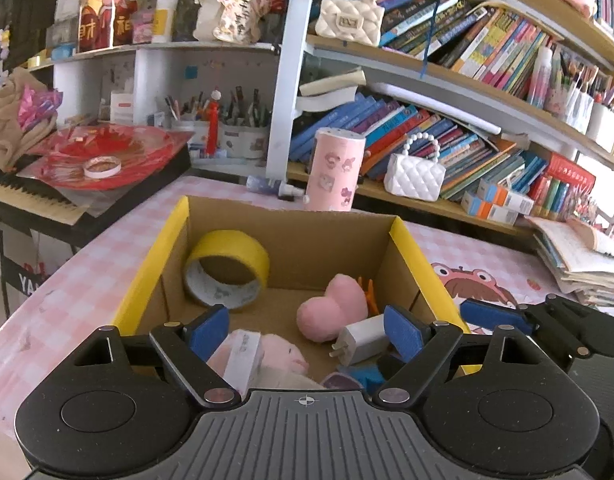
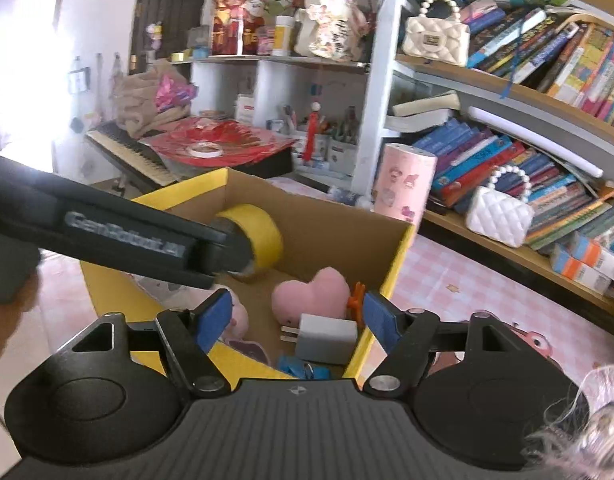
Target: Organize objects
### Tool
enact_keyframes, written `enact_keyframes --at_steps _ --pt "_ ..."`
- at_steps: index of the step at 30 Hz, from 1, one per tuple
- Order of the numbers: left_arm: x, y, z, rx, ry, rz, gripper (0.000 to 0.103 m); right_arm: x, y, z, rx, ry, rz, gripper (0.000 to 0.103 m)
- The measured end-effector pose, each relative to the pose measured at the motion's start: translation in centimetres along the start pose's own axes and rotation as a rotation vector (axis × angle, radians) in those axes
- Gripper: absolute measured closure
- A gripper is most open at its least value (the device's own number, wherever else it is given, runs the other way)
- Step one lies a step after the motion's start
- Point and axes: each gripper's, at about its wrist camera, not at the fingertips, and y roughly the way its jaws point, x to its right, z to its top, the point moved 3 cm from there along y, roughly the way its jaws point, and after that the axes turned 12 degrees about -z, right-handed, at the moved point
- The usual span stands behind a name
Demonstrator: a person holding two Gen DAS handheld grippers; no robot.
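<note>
Bookshelves crowd the upper right of both views, above a pink checked tablecloth (image 1: 87, 276). Centre frame sits the cardboard box (image 1: 291, 236), holding yellow tape roll (image 1: 227, 268) at its left, pink heart cushion (image 1: 333, 312) and white charger (image 1: 361, 340) lower right, pink plush (image 1: 275, 356) at bottom. Left gripper (image 1: 307, 330) hovers spread wide, empty; right gripper (image 2: 297, 318) likewise parted, gripping nothing, over the box.

I am in a lived-in room at home, a child's study corner. Packed bookshelves (image 1: 467, 92) fill the right of the frame, with quilted handbags (image 1: 414, 176) among the books. Pen pots (image 1: 235, 136) sit at centre left, a keyboard (image 1: 23, 196) at far left, and a pink checked tablecloth (image 1: 67, 280) below.
</note>
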Motion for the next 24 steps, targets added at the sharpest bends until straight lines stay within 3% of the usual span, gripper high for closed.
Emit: enact_keyframes --at_steps 9,10,13,24 --pt "-0.1 -3.1 -1.6 0.014 0.004 -0.026 0.017 0.1 -2.5 -0.4 -0.019 0.085 -0.094 0.028" --pt "-0.2 -3.3 -1.9 0.013 0.002 -0.029 0.017 -0.1 -2.9 -0.6 -0.031 0.079 -0.098 0.023" --pt "-0.2 -4.2 -2.6 0.01 -0.001 -0.036 0.017 -0.6 -4.0 -1.6 -0.073 0.064 -0.108 0.023" --pt "-0.2 -7.3 -6.1 -0.054 0.013 -0.029 0.016 -2.1 -7.6 -3.8 -0.149 0.125 -0.171 0.023"
